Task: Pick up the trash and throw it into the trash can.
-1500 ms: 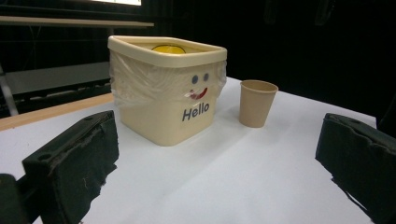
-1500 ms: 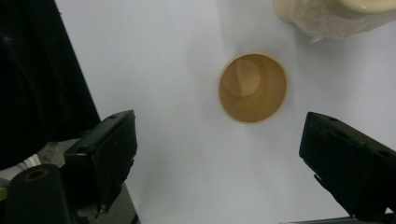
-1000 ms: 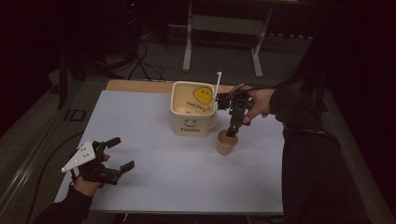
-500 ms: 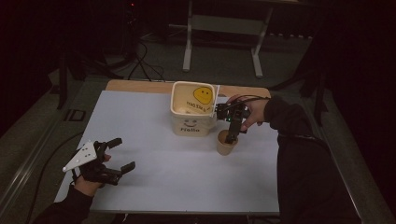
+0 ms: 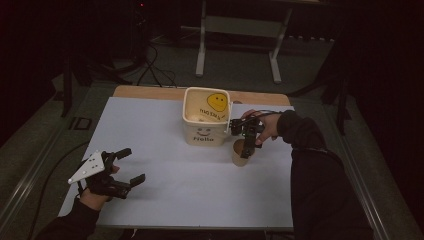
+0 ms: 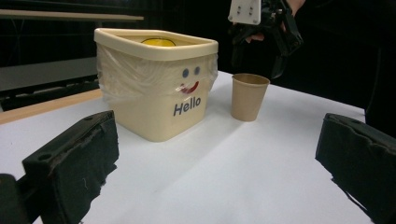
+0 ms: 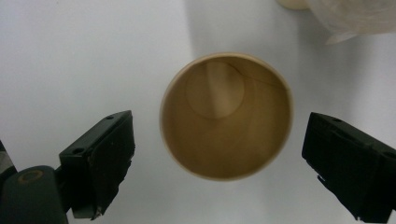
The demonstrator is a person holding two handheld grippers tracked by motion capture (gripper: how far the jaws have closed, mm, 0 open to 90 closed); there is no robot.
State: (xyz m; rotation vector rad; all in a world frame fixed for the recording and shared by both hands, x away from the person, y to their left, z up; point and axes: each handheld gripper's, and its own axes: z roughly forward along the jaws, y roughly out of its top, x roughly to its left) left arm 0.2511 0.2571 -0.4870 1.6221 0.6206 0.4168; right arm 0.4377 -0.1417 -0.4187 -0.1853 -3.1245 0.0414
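Note:
A brown paper cup [image 5: 239, 153] [image 6: 249, 96] [image 7: 226, 114] stands upright and empty on the white table [image 5: 175, 170], just right of a cream tub [image 5: 205, 122] [image 6: 156, 79] that bears a smiley and the word "Hello". My right gripper [image 5: 245, 149] [image 7: 224, 163] hangs directly above the cup, pointing down, open, one jaw on each side of the rim without touching it. My left gripper [image 5: 131, 166] [image 6: 219, 177] rests near the table's front left, open and empty, facing the tub and cup.
The tub is wrapped in clear film [image 6: 135, 70]. A wooden strip [image 5: 150, 92] runs along the table's far edge. Beyond it stand a metal frame [image 5: 237, 30] and cables [image 5: 150, 70] on the dark floor.
My right gripper has shifted slightly left and lower over the cup, with the person's arm reaching further in. The left gripper has stayed put.

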